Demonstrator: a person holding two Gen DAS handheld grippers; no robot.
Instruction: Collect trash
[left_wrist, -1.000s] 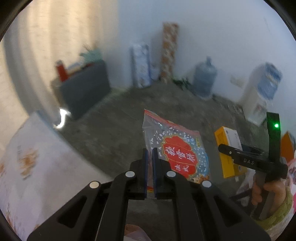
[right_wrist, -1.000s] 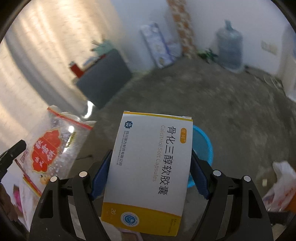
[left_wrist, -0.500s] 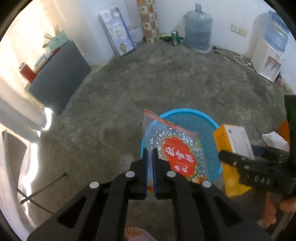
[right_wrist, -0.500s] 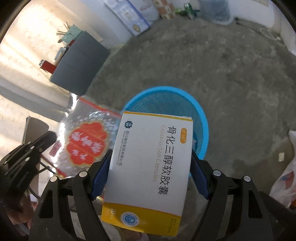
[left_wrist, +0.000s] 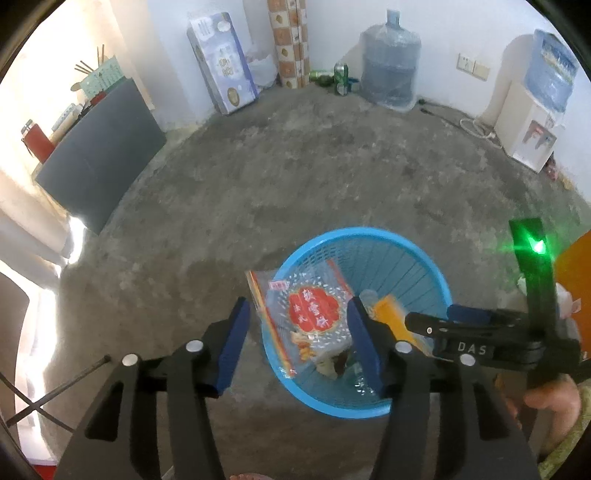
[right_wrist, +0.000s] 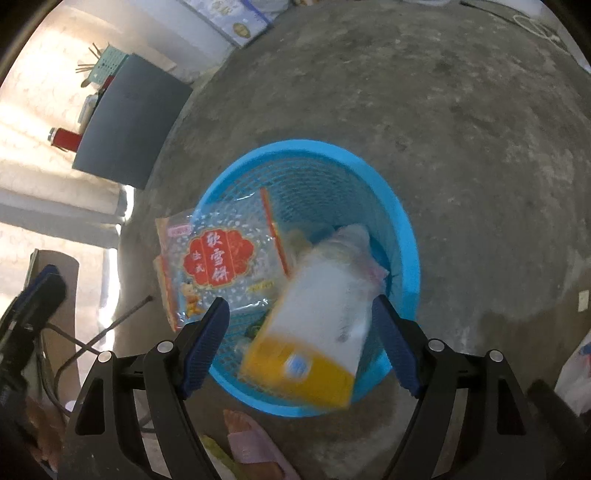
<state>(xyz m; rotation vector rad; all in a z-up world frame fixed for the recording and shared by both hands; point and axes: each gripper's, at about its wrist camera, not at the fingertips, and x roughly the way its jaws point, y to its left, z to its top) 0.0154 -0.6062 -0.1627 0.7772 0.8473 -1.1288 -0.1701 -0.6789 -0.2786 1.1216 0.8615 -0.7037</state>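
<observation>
Both hand-held grippers opening, gripping nothing: left (left_wrist: 299, 339), right (right_wrist: 301, 332); box (right_wrist: 314, 325) tilted, yellow end toward camera, over basket (right_wrist: 402, 229); snack bag (right_wrist: 218, 262) leaning on rim

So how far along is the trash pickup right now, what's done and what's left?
Both pieces are being dropped over the blue basket. The left gripper is opening, and the snack bag is loose, half over the rim. The right gripper is opening too, and the blurred medicine box is falling free. Nothing is gripped. A white plastic bag remains on the floor, possibly trash.
</observation>
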